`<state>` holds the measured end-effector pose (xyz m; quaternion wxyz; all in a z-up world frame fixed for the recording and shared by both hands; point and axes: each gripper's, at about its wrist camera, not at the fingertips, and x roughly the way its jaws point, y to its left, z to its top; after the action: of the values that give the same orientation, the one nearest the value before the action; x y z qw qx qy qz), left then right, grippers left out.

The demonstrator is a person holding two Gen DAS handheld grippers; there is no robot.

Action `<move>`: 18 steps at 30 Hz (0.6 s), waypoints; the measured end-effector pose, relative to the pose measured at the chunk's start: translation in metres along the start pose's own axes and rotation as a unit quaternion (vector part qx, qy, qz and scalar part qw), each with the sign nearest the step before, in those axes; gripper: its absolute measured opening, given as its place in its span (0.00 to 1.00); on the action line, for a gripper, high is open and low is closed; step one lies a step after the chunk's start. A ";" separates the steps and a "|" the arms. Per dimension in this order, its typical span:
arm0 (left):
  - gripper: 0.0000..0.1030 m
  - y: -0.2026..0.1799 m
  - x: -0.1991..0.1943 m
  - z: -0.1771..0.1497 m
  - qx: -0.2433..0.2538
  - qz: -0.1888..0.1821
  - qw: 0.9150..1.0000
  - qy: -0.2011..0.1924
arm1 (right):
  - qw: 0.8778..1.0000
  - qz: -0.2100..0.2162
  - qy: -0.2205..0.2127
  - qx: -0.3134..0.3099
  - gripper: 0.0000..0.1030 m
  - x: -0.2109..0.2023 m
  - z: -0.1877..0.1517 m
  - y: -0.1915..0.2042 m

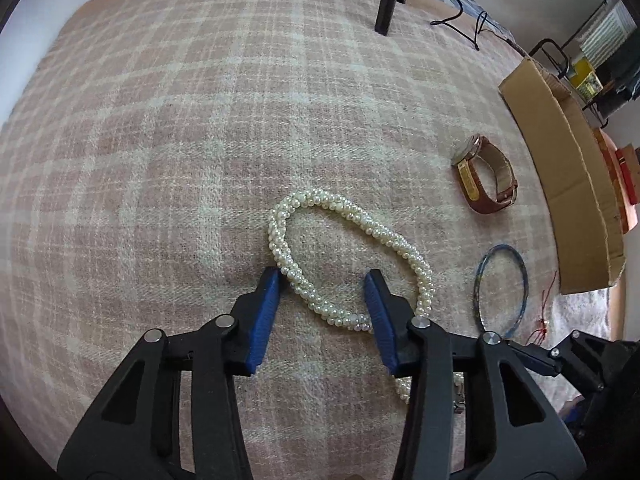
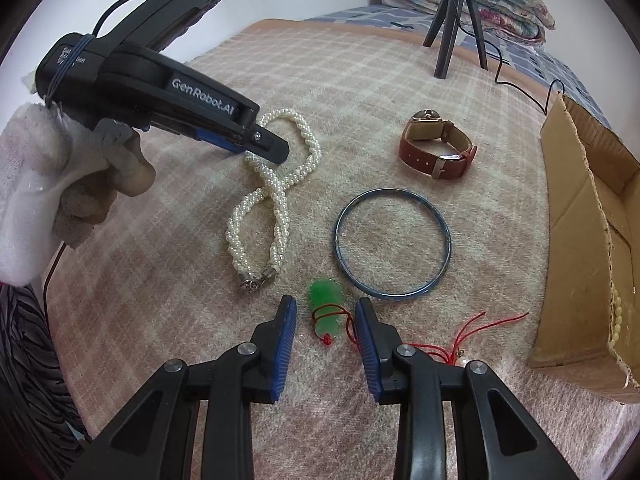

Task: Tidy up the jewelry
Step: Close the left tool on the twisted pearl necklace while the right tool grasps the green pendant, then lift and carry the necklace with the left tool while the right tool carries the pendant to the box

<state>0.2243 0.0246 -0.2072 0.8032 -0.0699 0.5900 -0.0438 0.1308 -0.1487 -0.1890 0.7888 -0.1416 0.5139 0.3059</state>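
Note:
A twisted pearl necklace (image 1: 352, 248) lies looped on the plaid blanket; it also shows in the right wrist view (image 2: 276, 188). My left gripper (image 1: 324, 280) is open, its fingers straddling a strand of the necklace near the blanket. It shows in the right wrist view (image 2: 272, 148) over the necklace's upper loop. My right gripper (image 2: 326, 306) is open around a green jade pendant (image 2: 326, 308) on a red cord. A blue bangle (image 2: 394, 244) and a brown-strap watch (image 2: 436, 148) lie beyond it, also seen in the left wrist view as bangle (image 1: 500, 292) and watch (image 1: 486, 176).
An open cardboard box (image 2: 580, 240) stands at the right, with a beaded strand at its edge; it shows in the left wrist view (image 1: 560, 168). A black tripod (image 2: 452, 28) and cable stand at the far side. Folded bedding lies behind.

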 end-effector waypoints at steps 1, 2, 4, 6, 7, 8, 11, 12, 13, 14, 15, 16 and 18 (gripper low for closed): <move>0.27 -0.003 0.000 0.000 0.007 0.009 1.000 -0.005 | 1.000 -0.001 0.001 0.000 0.30 0.001 0.001 0.000; 0.18 -0.004 -0.001 0.000 0.009 0.010 1.000 -0.008 | 1.000 -0.003 0.003 0.000 0.29 0.002 0.002 0.000; 0.09 -0.002 -0.001 0.002 0.006 0.008 1.000 -0.010 | 1.000 -0.004 0.004 -0.002 0.23 0.002 0.003 0.002; 0.07 -0.001 -0.001 0.003 0.001 0.005 1.000 -0.010 | 1.000 -0.005 0.004 -0.002 0.17 0.003 0.004 0.002; 0.06 -0.001 -0.001 0.004 0.000 0.003 1.000 -0.011 | 1.000 -0.006 0.004 -0.001 0.14 0.003 0.004 0.002; 0.06 -0.001 -0.001 0.005 -0.001 0.002 1.000 -0.012 | 1.000 -0.006 0.004 0.002 0.14 0.004 0.005 0.002; 0.06 0.000 -0.006 0.006 -0.002 -0.004 1.000 -0.017 | 1.000 -0.010 0.002 0.003 0.14 0.003 0.005 0.002; 0.06 -0.001 -0.010 0.005 -0.001 -0.006 1.000 -0.021 | 1.000 -0.012 0.001 0.001 0.14 0.001 0.005 0.003; 0.06 -0.002 -0.014 0.005 0.000 -0.008 1.000 -0.025 | 1.000 -0.013 0.000 0.000 0.14 0.000 0.005 0.003; 0.06 -0.003 -0.018 0.006 0.003 -0.009 0.999 -0.031 | 1.000 -0.014 -0.002 0.000 0.14 -0.003 0.004 0.004; 0.06 -0.004 -0.024 0.005 0.005 -0.011 0.999 -0.036 | 1.000 -0.014 -0.005 0.001 0.14 -0.005 0.004 0.005; 0.06 -0.005 -0.030 0.004 0.006 -0.013 0.999 -0.042 | 1.000 -0.013 -0.009 0.002 0.14 -0.009 0.004 0.005; 0.06 -0.006 -0.042 0.004 0.008 -0.020 0.998 -0.054 | 1.000 -0.012 -0.017 0.005 0.14 -0.015 0.005 0.006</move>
<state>0.2154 0.0249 -0.1658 0.8332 -0.0776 0.5441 -0.0610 0.1265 -0.1467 -0.1726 0.8018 -0.1391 0.5001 0.2960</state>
